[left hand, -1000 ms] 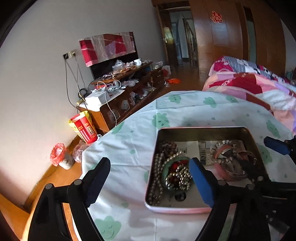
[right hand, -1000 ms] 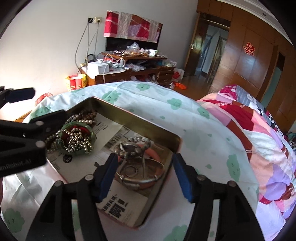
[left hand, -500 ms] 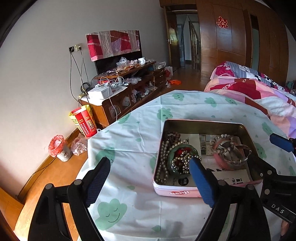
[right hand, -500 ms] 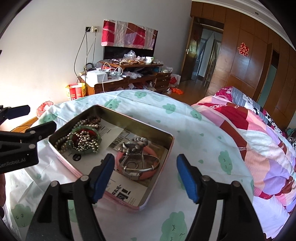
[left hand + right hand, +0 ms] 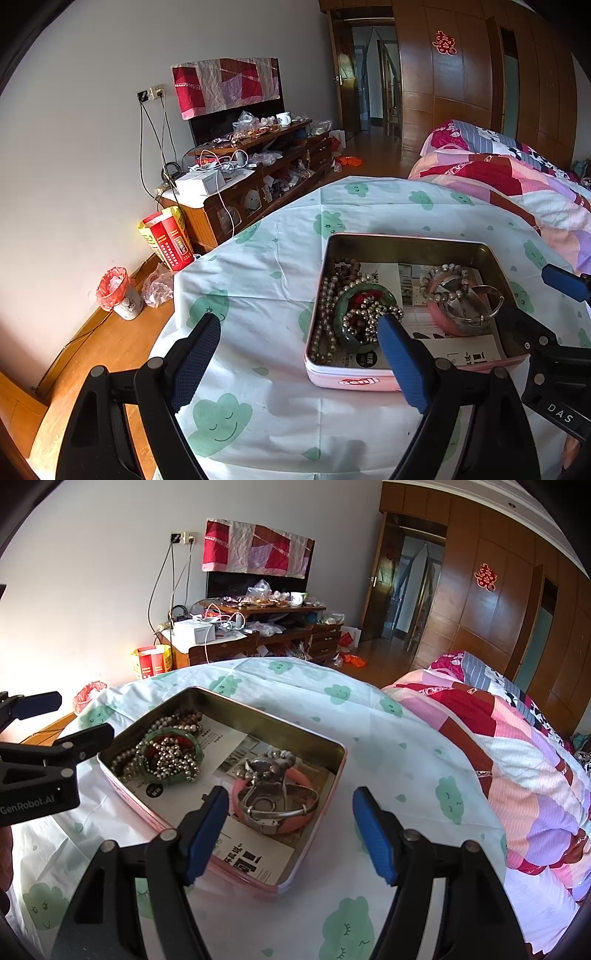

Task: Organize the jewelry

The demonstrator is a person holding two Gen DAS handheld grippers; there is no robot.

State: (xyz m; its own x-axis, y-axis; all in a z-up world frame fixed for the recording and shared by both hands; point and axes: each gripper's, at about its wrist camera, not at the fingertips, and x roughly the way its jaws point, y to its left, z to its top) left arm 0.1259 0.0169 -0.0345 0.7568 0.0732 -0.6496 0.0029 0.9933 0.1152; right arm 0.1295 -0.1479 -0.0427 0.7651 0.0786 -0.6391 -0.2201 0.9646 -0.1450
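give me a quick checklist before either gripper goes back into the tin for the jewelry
1. Left gripper open, nothing held: ok.
2. Right gripper open, nothing held: ok.
3. Pink tin flat on the cloud-print cloth, lid off: ok.
4. Silver bangle lies exposed on the pink bangle: ok.
5. Bead strands separate from the green bangle: not ok, draped over it.
6. Place to sort pieces into: cannot tell.

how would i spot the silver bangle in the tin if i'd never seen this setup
Find the pink tin on the cloud-print sheet. Jewelry lies in two heaps: go to the one nearer the quilt, not the green bangle with beads. The silver bangle is the thin plain metal hoop lying across the thick pink bangle.
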